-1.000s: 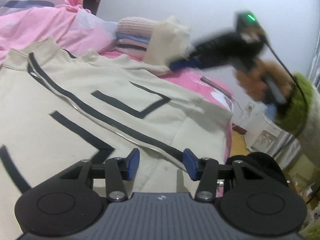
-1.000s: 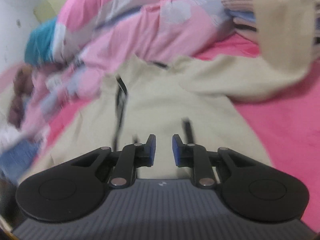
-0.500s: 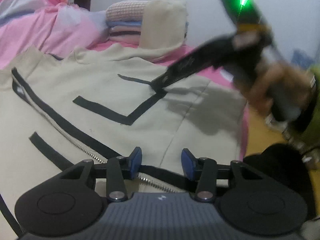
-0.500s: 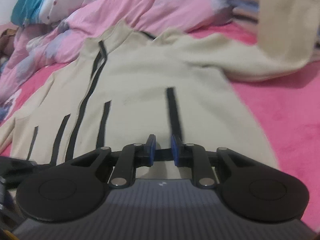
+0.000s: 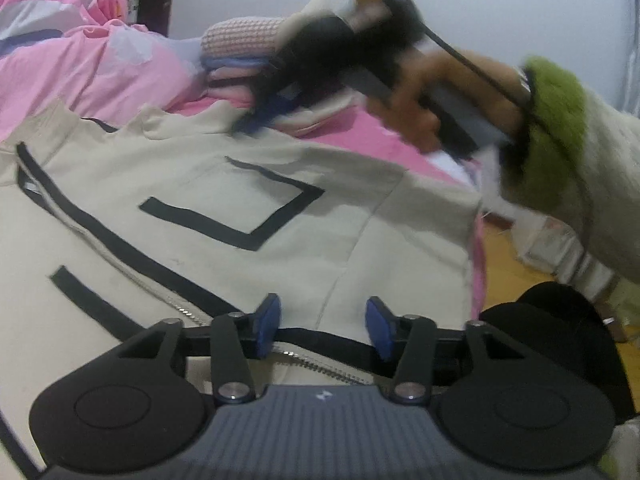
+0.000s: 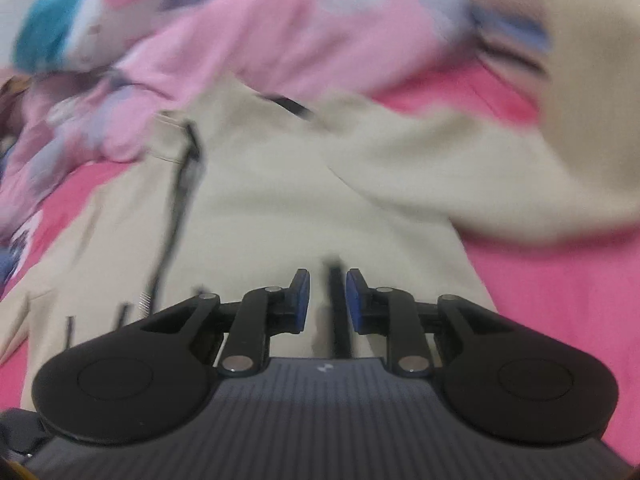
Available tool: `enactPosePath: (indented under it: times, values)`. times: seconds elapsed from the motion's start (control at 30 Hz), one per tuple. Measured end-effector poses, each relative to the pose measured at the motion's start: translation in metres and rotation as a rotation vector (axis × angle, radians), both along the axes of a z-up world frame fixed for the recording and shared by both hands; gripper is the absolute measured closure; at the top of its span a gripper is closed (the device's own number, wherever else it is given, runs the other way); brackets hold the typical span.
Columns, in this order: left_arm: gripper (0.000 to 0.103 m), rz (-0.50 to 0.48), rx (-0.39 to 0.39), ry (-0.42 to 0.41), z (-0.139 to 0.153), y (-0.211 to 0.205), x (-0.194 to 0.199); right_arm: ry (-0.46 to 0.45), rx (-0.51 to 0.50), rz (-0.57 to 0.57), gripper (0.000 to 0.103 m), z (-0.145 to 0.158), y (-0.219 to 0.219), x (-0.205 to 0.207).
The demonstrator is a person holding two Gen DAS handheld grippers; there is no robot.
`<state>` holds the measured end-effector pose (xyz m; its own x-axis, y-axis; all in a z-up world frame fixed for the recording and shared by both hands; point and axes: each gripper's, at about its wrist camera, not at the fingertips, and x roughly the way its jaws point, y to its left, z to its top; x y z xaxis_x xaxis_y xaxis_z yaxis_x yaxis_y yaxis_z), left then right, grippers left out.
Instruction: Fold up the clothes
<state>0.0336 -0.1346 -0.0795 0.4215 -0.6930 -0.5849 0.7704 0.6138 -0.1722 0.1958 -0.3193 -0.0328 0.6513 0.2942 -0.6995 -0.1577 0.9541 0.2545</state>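
Observation:
A beige jacket with black stripes and a zip lies spread flat on the pink bed. My left gripper hovers over its near hem beside the zip; its jaws are opening and nothing is between them. In the left wrist view my right gripper is blurred, held by a hand over the jacket's far shoulder. In the blurred right wrist view, the right gripper stands over the jacket with a narrow gap and nothing in it. The jacket's sleeve runs off to the right.
A stack of folded clothes stands at the far end of the bed, with a rumpled pink quilt to its left. The bed edge drops to a wooden floor on the right. A dark rounded object sits near there.
The right gripper has swung from the middle of the jacket toward its far shoulder and collar. The left gripper's jaws have spread wider, and it has shifted slightly along the hem.

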Motion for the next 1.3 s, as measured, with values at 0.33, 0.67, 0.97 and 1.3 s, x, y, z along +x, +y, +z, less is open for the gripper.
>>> enactPosePath:
  times: [0.33, 0.67, 0.97, 1.3]
  values:
    - [0.047, -0.019, -0.191, 0.123, -0.011, 0.024, 0.019, 0.05, -0.006, -0.038, 0.088, -0.046, 0.038, 0.132]
    - [0.047, -0.044, -0.31, 0.208, -0.022, 0.037, 0.031, 0.067, -0.019, 0.081, 0.085, -0.05, 0.071, 0.175]
    - [0.047, -0.053, -0.323, 0.214, -0.022, 0.043, 0.032, 0.043, 0.076, -0.069, 0.084, -0.039, 0.035, 0.208]
    - [0.047, -0.06, -0.329, 0.217, -0.018, 0.051, 0.031, -0.006, 0.09, -0.153, 0.093, -0.055, 0.004, 0.242]
